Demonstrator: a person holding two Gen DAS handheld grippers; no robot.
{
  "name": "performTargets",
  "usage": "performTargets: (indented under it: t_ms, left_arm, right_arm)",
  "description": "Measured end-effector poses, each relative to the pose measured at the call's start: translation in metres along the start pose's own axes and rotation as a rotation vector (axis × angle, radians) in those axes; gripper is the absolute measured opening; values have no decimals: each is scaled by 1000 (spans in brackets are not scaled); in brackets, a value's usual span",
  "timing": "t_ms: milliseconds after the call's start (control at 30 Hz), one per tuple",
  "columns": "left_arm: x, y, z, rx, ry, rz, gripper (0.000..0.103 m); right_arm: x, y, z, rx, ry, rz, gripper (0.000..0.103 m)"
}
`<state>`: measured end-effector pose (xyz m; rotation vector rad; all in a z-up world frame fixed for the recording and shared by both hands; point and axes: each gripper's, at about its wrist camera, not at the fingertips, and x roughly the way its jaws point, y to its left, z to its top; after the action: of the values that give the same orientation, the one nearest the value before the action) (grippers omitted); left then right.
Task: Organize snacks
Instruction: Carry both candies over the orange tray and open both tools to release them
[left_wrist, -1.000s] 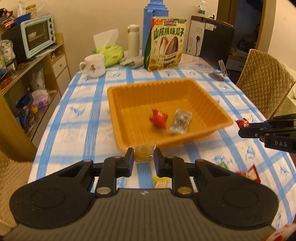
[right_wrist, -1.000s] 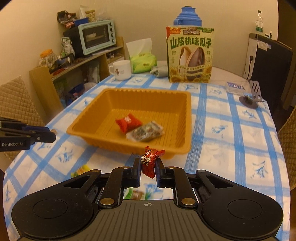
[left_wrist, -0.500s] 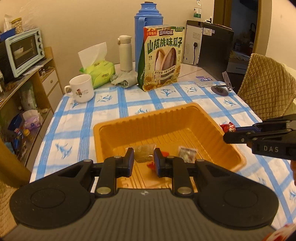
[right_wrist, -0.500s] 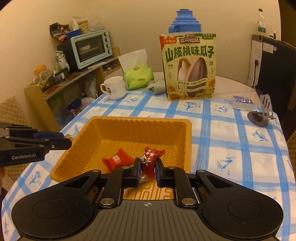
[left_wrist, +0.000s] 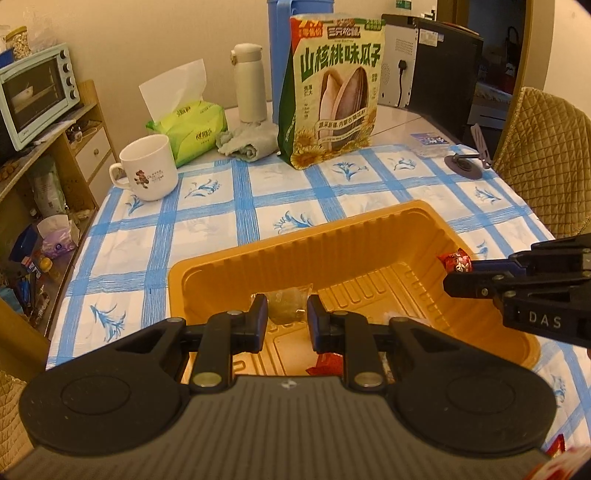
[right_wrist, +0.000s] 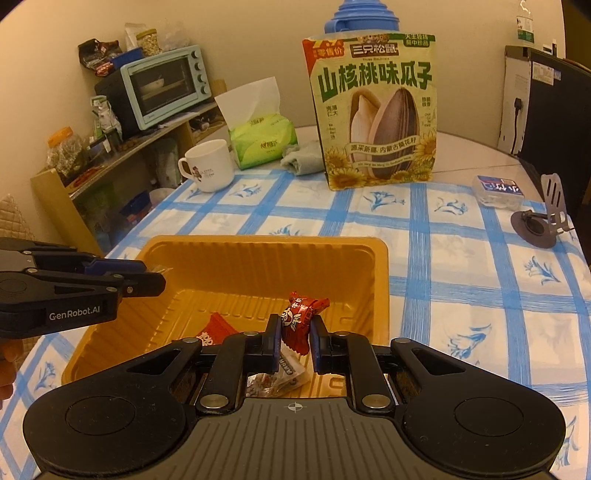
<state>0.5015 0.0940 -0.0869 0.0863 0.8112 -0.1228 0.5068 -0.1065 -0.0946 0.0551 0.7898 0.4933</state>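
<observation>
Grippers are hovering over the orange tray (left_wrist: 369, 236) at lower centre. Left hand-held gripper (left_wrist: 287, 317) is pinching a clear snack packet (left_wrist: 286, 308); right hand-held gripper (right_wrist: 294, 332) is gripping a red candy (right_wrist: 301, 317).

White mug (left_wrist: 149, 171), tissue pack (left_wrist: 188, 125), pale flask (left_wrist: 251, 83) — toaster oven (right_wrist: 162, 85) on the shelf.

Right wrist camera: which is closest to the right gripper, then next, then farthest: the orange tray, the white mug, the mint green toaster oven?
From the right gripper:
1. Orange plastic tray, directly below it.
2. White ceramic mug, far left on the tablecloth.
3. Mint green toaster oven, on the wooden shelf beyond the table.
</observation>
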Motion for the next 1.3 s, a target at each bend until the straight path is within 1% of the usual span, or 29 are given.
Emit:
performTargets:
  t_ms: [267, 400, 500, 567, 933, 1000, 1033, 1067, 1100, 1133, 1167, 1200, 1233, 1267, 1300]
  left_arm:
    - [17, 0, 1, -13, 38, -7, 22]
    - [20, 0, 3, -18, 43, -5, 23]
    - [19, 2, 4, -24, 39, -5, 28]
    - [19, 3, 5, -25, 39, -2, 32]
    - [15, 8, 5, -36, 36, 0, 35]
    - [13, 8, 4, -38, 36, 2, 37]
    - [12, 8, 4, -38, 34, 4, 40]
    - [11, 8, 3, -39, 32, 7, 43]
    - [10, 8, 3, -42, 30, 7, 45]
    - [9, 9, 2, -46, 29, 7, 48]
    - [7, 9, 2, -51, 27, 7, 51]
    - [5, 10, 1, -55, 26, 7, 53]
    - [3, 10, 1, -59, 25, 10, 57]
    - [0, 10, 0, -61, 24, 10, 59]
    - [-2, 11, -1, -63, 22, 5, 59]
  right_arm:
    - [10, -1, 2, 13, 11, 5, 16]
    - [13, -1, 3, 13, 13, 7, 16]
    - [14, -1, 3, 14, 13, 8, 16]
    - [14, -1, 3, 14, 14, 8, 16]
    - [20, -2, 7, 18, 14, 11, 17]
    - [19, -1, 8, 16, -1, 15, 17]
    - [19, -1, 9, 18, -5, 23, 17]
    - [20, -1, 10, 26, 0, 32, 19]
    - [20, -1, 11, 33, 6, 42, 27]
    - [19, -1, 12, 35, 6, 49, 43]
    - [18, 0, 11, 33, -3, 50, 53]
    - [15, 1, 10, 31, -25, 47, 65]
    - [11, 3, 9, 26, -48, 45, 67]
    - [9, 4, 8, 21, -60, 45, 68]
    - [8, 4, 8, 16, -58, 47, 68]
